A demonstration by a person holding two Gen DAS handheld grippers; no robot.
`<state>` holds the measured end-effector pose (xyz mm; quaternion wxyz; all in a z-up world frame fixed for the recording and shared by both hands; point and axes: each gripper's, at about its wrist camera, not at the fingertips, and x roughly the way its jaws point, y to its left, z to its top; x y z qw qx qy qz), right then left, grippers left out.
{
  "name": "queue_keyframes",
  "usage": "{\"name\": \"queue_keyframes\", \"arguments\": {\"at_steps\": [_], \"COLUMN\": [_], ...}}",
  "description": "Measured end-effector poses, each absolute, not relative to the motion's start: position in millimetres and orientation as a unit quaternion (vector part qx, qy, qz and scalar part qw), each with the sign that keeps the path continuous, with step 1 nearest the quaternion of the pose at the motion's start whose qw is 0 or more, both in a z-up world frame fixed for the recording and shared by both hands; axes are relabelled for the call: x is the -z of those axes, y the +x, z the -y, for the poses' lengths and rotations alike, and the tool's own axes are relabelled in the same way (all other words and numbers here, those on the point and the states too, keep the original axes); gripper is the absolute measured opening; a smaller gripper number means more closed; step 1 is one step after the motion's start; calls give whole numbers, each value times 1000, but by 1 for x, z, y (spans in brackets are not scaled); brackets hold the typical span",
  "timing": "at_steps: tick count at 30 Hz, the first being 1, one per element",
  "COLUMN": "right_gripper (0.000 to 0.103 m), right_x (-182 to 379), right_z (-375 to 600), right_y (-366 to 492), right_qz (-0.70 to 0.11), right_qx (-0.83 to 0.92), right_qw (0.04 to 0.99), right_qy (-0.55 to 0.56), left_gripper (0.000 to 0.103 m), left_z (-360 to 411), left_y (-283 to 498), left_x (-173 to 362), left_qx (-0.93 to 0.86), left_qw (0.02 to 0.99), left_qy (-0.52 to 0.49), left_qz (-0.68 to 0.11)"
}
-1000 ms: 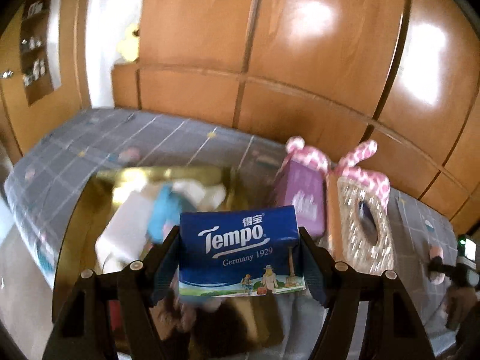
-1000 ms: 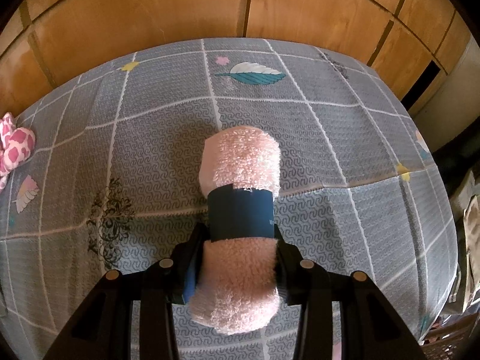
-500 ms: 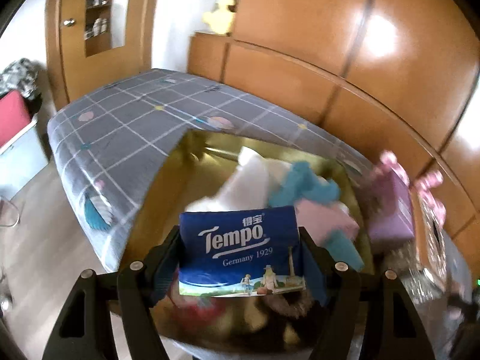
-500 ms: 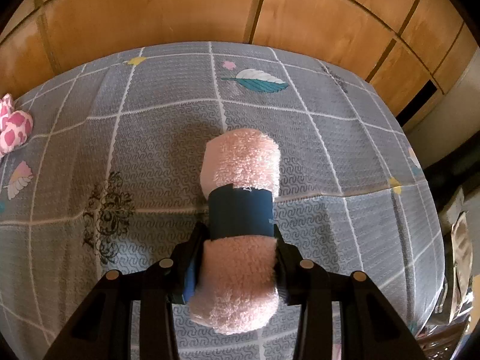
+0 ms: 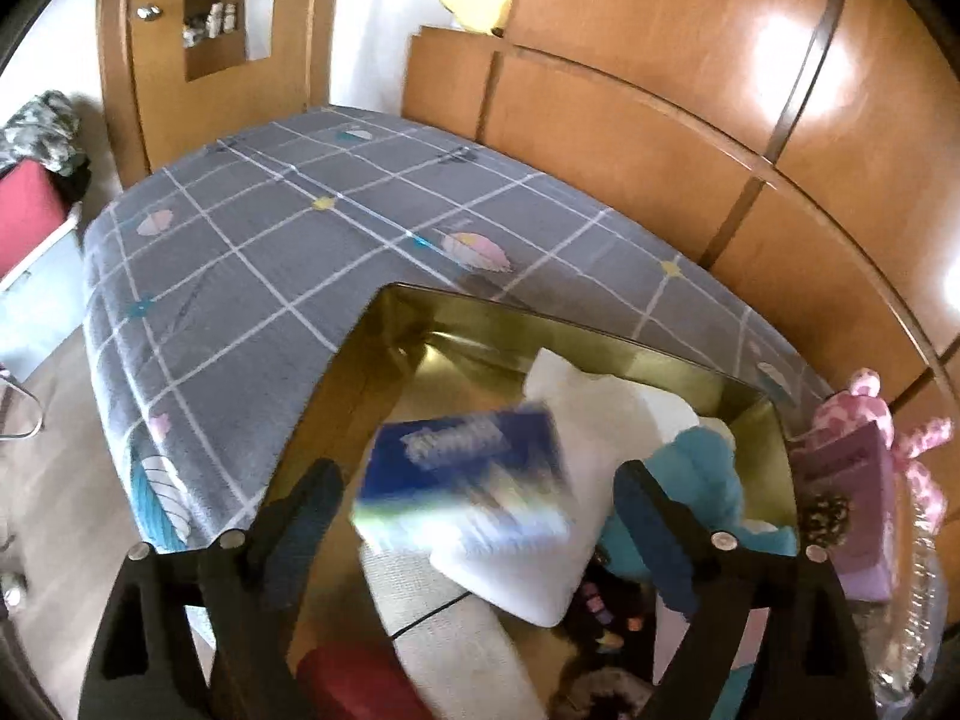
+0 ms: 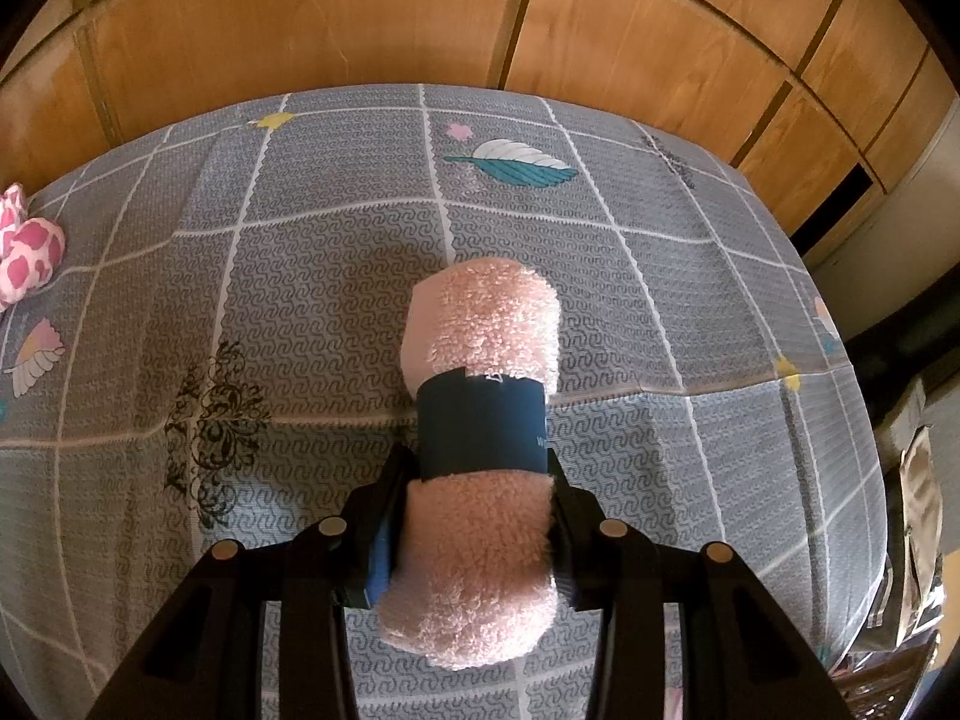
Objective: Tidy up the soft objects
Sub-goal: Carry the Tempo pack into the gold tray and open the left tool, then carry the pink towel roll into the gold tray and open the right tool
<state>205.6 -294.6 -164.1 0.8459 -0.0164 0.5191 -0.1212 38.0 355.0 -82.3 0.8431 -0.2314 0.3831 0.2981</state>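
Observation:
In the left wrist view a blue tissue pack [image 5: 465, 474], blurred, is free of my left gripper [image 5: 480, 492], whose jaws are opening wide on either side of it without touching. The pack hangs over a gold box [image 5: 600, 348] that holds a white soft bundle [image 5: 576, 540], a teal plush [image 5: 696, 468] and other soft items. In the right wrist view my right gripper [image 6: 477, 498] is shut on a rolled pink towel [image 6: 480, 462] with a dark blue band, held above the grey patterned bedspread [image 6: 300, 300].
A purple box [image 5: 852, 510] with pink spotted ribbon stands right of the gold box. Wooden panels [image 5: 660, 120] run behind the bed. The bed's edge drops to the floor [image 5: 54, 480] at the left. A pink spotted soft piece [image 6: 27, 252] lies at the far left of the bedspread.
My left gripper swung left over the gold box and spread its jaws, and the tissue pack came out of its grip. The right gripper and towel stayed put.

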Motion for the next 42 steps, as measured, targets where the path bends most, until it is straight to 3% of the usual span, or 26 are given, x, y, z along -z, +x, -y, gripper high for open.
{"name": "queue_keyframes", "arguments": {"at_steps": [21,42], "right_gripper": [39,34], "right_x": [166,141], "right_z": [295,275], "right_y": [207,209], "right_qz": [-517,-522], "right_qx": [125,67], "right_qw": [847,845], "right_qy": [-15,94], "left_gripper": [100,103], "left_z": [-184,-160], "left_y": [1,-5], "left_x": [50,62], "left_qx": [-193,-150], "left_qw": [910,910], "left_qy": [-83,-85], "left_qz": [-359,-376]}}
